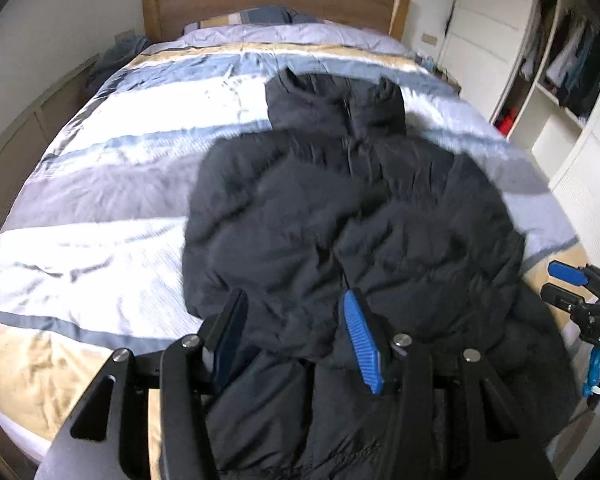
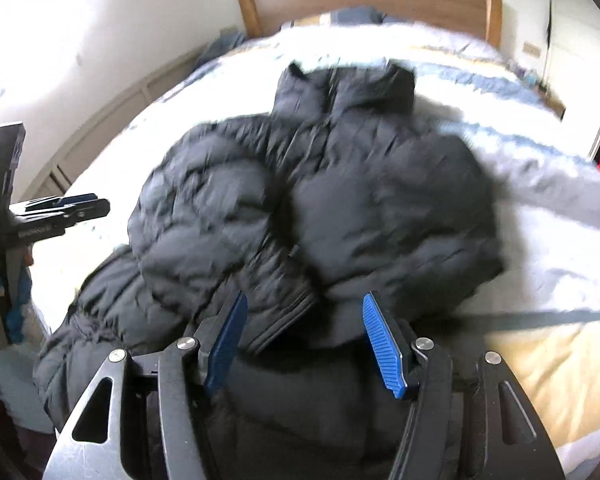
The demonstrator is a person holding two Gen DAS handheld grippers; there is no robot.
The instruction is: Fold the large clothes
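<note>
A black puffer jacket (image 1: 340, 208) lies front up on the striped bed, collar toward the headboard and hem hanging over the near edge. In the right wrist view the jacket (image 2: 360, 200) has a sleeve folded across its front, with the cuff (image 2: 296, 312) near the hem. My left gripper (image 1: 296, 300) hovers open above the hem, and the jacket shows between its fingers without being pinched. My right gripper (image 2: 306, 300) is open above the hem too. Each gripper appears in the other's view, the left gripper (image 2: 100, 208) and the right gripper (image 1: 556, 282), both empty beside the jacket.
The striped duvet (image 1: 120, 200) covers a wide bed with a wooden headboard (image 1: 260, 0) and pillows at the far end. An open wardrobe (image 1: 560, 72) with hanging clothes stands at the right. A low panelled wall (image 2: 100, 128) runs along the left of the bed.
</note>
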